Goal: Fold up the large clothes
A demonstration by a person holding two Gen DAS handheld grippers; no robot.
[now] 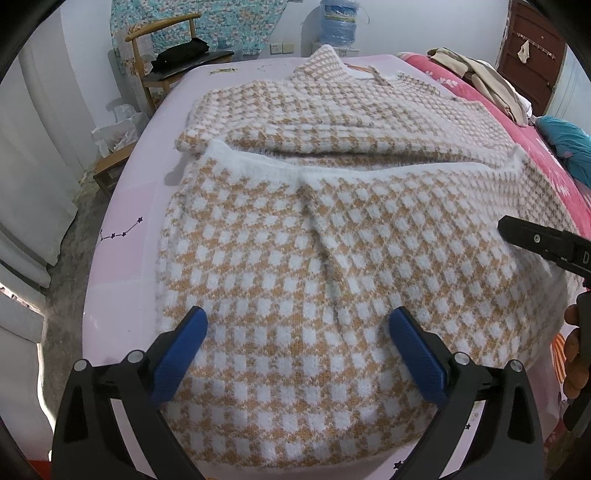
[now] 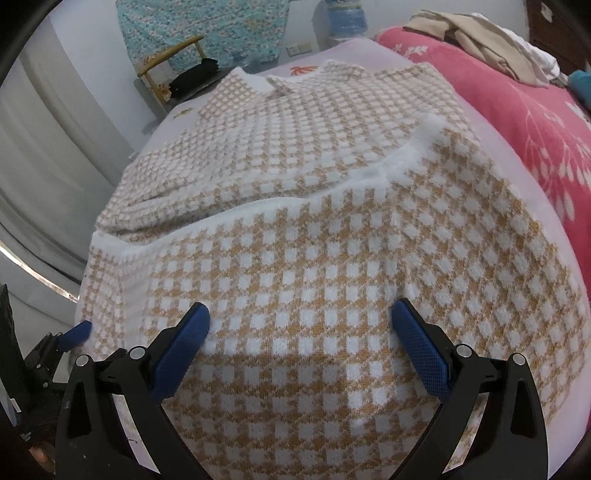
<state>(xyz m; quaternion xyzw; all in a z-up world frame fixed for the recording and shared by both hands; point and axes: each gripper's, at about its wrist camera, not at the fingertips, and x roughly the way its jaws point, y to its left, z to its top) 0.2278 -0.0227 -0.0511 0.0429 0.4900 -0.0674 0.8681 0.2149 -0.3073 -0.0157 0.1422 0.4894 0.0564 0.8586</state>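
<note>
A tan-and-white checked knit sweater (image 1: 332,236) lies on the bed, its lower half doubled up over the body, and its white hem (image 1: 295,168) runs across the middle. My left gripper (image 1: 297,325) hangs over the near fold, open, blue pads wide apart with nothing pinched. In the right wrist view the same sweater (image 2: 332,258) fills the frame, and my right gripper (image 2: 301,321) is open above the near fold. One blue fingertip of the left gripper (image 2: 79,330) shows at the sweater's left edge. The right gripper's black body (image 1: 546,243) enters at the right.
The sweater rests on a pale pink sheet (image 1: 140,206). A red floral blanket (image 2: 535,122) with beige clothes (image 1: 480,74) lies to the right. A wooden chair (image 1: 173,70) with a black item, a water jug (image 1: 338,22) and a dark door (image 1: 532,55) stand beyond the bed.
</note>
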